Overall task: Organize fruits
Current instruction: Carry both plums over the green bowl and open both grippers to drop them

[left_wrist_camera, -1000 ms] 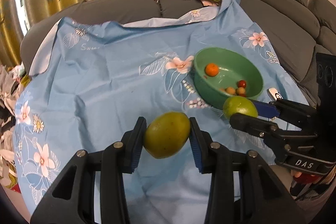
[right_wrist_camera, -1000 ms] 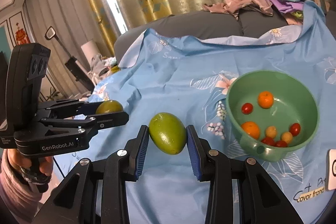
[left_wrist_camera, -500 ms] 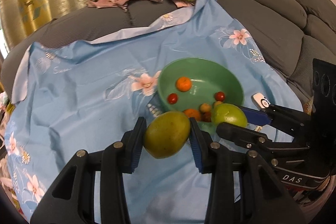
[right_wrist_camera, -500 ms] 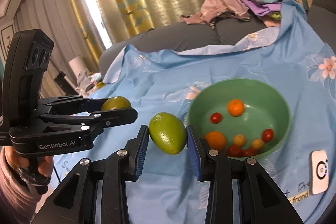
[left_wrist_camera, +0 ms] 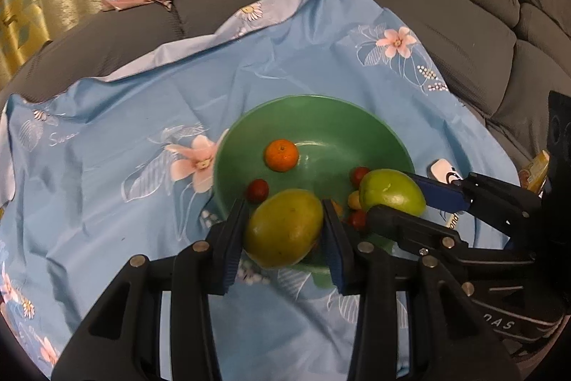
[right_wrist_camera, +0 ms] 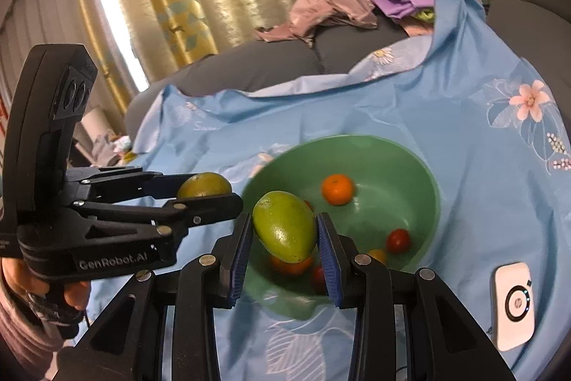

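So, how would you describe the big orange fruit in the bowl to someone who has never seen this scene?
Find the blue floral cloth spread over the grey sofa, then the green bowl on it. The mandarin lies alone toward the bowl's far side, larger than the small red and yellow tomatoes nearby.

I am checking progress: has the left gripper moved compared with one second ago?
Yes. The left gripper, shut on its green mango, has moved right, toward the green bowl, and now overlaps its near rim.
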A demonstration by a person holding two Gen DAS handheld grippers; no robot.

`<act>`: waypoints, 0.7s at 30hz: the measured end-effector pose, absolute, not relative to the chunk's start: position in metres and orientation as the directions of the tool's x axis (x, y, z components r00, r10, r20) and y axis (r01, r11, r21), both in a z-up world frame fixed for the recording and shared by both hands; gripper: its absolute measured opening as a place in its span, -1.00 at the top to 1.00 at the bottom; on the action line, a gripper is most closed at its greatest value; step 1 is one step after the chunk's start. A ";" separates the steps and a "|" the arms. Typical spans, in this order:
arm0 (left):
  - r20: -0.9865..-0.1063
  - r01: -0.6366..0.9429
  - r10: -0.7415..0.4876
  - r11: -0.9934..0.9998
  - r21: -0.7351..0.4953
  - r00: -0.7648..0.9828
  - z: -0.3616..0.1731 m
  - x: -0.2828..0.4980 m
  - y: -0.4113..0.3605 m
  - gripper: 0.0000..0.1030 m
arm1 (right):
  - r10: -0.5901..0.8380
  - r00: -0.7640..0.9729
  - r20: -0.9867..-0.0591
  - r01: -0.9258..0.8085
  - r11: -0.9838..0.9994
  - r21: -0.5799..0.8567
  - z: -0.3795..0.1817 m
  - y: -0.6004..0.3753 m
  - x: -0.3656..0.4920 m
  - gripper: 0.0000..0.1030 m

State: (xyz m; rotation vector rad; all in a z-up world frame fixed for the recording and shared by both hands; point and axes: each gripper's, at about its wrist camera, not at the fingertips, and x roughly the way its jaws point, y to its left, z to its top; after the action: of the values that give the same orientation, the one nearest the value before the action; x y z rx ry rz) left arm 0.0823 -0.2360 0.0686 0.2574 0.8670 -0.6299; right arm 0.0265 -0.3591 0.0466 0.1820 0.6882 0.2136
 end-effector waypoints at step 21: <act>-0.862 0.605 -0.288 0.796 0.027 0.417 0.013 0.122 -0.264 0.19 | 0.107 0.656 -0.747 -0.030 0.993 0.115 0.009 -0.372 0.063 0.25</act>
State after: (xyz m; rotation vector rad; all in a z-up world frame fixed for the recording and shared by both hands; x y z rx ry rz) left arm 0.1221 -0.2645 0.0134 0.3607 0.9925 -0.5759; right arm 0.0630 -0.3725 0.0089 0.0958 0.8523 0.0776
